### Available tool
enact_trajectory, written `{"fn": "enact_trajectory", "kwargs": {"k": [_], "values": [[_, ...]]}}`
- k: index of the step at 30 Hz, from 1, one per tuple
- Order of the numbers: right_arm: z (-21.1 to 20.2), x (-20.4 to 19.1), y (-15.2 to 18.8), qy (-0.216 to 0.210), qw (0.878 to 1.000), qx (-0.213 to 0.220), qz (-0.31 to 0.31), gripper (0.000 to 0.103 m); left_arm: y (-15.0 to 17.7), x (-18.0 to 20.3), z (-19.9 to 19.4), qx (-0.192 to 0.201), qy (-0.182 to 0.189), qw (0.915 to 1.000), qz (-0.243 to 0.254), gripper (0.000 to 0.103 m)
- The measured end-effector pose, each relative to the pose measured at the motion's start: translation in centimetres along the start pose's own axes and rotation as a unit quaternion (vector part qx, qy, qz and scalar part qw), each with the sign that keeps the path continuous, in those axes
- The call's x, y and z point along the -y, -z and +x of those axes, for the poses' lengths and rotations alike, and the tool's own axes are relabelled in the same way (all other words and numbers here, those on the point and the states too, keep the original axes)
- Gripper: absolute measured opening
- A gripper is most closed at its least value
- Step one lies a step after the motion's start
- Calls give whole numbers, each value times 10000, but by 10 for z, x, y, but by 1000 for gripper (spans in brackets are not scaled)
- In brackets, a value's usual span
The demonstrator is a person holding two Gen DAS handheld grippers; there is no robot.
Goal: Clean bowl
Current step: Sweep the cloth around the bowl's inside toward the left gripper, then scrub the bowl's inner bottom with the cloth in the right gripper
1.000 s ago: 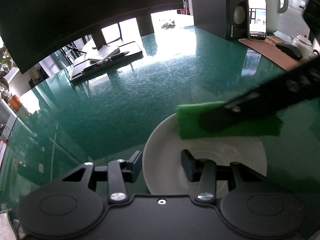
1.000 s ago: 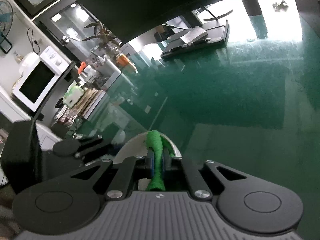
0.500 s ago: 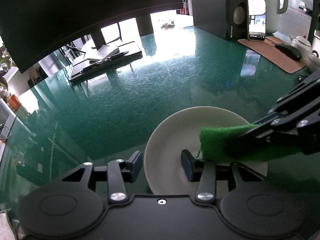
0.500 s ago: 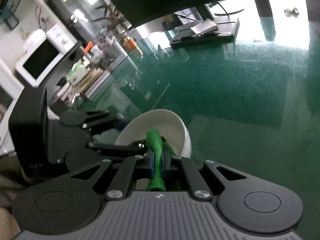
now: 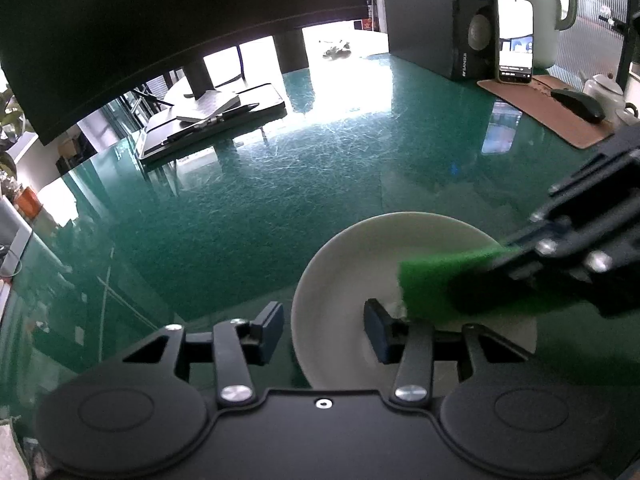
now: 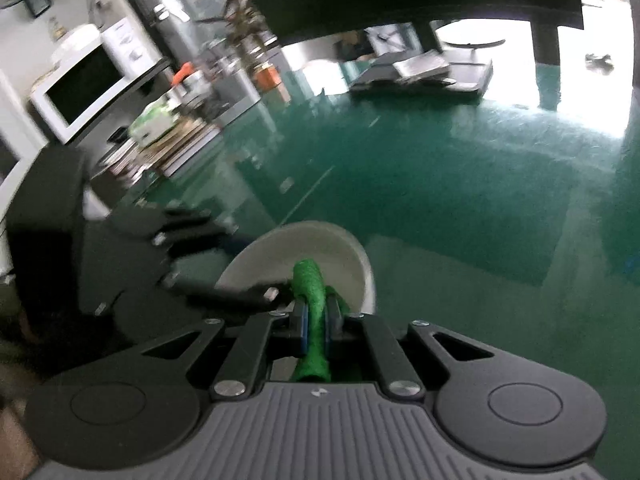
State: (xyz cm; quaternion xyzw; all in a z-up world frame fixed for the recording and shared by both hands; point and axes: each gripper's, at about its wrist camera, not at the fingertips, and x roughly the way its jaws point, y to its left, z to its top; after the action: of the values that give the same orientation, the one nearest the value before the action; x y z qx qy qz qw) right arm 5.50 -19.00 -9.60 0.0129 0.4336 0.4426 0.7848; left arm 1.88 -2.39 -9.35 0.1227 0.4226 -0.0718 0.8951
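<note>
A white bowl (image 5: 352,264) rests tilted on the green glass table (image 5: 280,184). My left gripper (image 5: 324,320) straddles its near rim, one finger outside and one inside, and holds the bowl. My right gripper (image 6: 316,312) is shut on a green sponge (image 6: 308,280), clamped edge-on between its pads. In the left wrist view the sponge (image 5: 436,280) comes in from the right and lies against the bowl's inner floor, close to my inside finger. In the right wrist view the bowl (image 6: 320,240) opens toward the camera, with the left gripper (image 6: 240,268) at its left rim.
A monitor stand with a notebook and pen (image 5: 212,116) sits at the back of the table. At the far right stand a speaker (image 5: 468,20), a phone (image 5: 516,40), a mouse on a brown mat (image 5: 576,104) and a teapot (image 5: 604,88). A microwave (image 6: 88,84) is off to the left.
The sponge swept from the bowl's far rim down across its inside toward my left gripper's inner finger. The right gripper rolled. My left gripper and the bowl stayed put.
</note>
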Motion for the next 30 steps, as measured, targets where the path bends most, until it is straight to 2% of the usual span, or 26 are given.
{"fn": "enact_trajectory", "kwargs": {"k": [9,12,17,25,30], "values": [[11,5,-16,409,9988,277,-76,6,-1,1,0,0,-23,10000,55,45],[8,2,-9,357,9991,170,-143,6,0,0,0,3,-17,10000,38,45],[1,-10,3,29,9994,-130,-328,6,-1,0,0,0,-10,10000,34,46],[4,1,-10,384,9986,78,-354,5,0,1,0,2,3,10000,40,48],[2,-8,0,249,9985,-70,-483,6,0,0,0,-4,12,10000,38,49]]}}
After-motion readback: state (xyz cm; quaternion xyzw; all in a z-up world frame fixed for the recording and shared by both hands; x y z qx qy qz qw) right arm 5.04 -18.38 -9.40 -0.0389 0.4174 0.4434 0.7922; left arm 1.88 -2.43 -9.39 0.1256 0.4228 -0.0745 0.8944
